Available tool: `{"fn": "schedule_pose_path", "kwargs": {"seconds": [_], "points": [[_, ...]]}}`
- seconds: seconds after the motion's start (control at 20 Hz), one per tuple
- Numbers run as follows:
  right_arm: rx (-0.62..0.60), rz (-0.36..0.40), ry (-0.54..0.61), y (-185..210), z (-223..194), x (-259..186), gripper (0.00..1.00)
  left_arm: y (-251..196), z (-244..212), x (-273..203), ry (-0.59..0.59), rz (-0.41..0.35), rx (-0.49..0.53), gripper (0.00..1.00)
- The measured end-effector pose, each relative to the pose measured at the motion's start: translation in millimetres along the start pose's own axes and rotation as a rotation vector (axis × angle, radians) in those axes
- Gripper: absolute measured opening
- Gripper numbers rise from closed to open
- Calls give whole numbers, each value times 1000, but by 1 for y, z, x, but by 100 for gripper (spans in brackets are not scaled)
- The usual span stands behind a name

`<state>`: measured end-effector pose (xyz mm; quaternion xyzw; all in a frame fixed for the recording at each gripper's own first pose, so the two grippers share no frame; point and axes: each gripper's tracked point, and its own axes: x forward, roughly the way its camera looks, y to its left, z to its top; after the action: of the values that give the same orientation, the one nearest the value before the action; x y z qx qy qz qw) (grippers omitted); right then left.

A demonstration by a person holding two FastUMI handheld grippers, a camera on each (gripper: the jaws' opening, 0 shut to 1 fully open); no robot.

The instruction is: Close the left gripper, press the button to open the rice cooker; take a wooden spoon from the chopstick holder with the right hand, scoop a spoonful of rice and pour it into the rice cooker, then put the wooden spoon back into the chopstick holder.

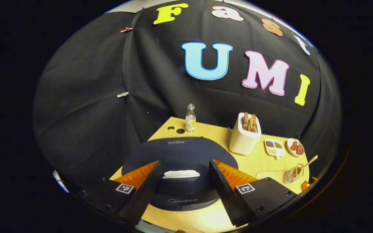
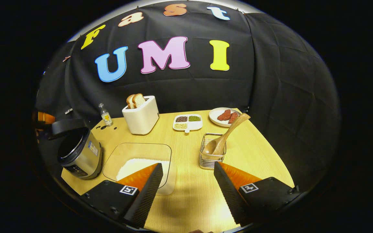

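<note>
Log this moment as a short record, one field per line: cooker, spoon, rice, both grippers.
rice cooker: lid down in the left gripper view, white button at its front
wooden spoon: leaning in the wire chopstick holder, handle up and to the right
rice: white heap in the clear tray beside the cooker
left gripper: open, fingers either side of the button, holding nothing
right gripper: open, holding nothing, over the wooden table, short of the holder
task stage: button not yet pressed
</note>
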<state>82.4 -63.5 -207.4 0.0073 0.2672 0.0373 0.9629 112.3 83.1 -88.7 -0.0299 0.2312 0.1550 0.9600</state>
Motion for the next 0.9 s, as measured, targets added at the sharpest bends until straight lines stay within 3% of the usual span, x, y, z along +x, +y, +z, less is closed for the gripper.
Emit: {"fn": "schedule_pose_path", "kwargs": {"seconds": [0.3,0.55,0.9], "points": [[-2,-7,-20,-8,12,1,99,-2,-63,14,63,22,11,99],[-1,-15,-19,-18,11,-2,99,-1,-61,11,-42,38,4,100],[-11,3,11,-29,1,3,99,-2,-73,16,-38,48,-14,100]]}}
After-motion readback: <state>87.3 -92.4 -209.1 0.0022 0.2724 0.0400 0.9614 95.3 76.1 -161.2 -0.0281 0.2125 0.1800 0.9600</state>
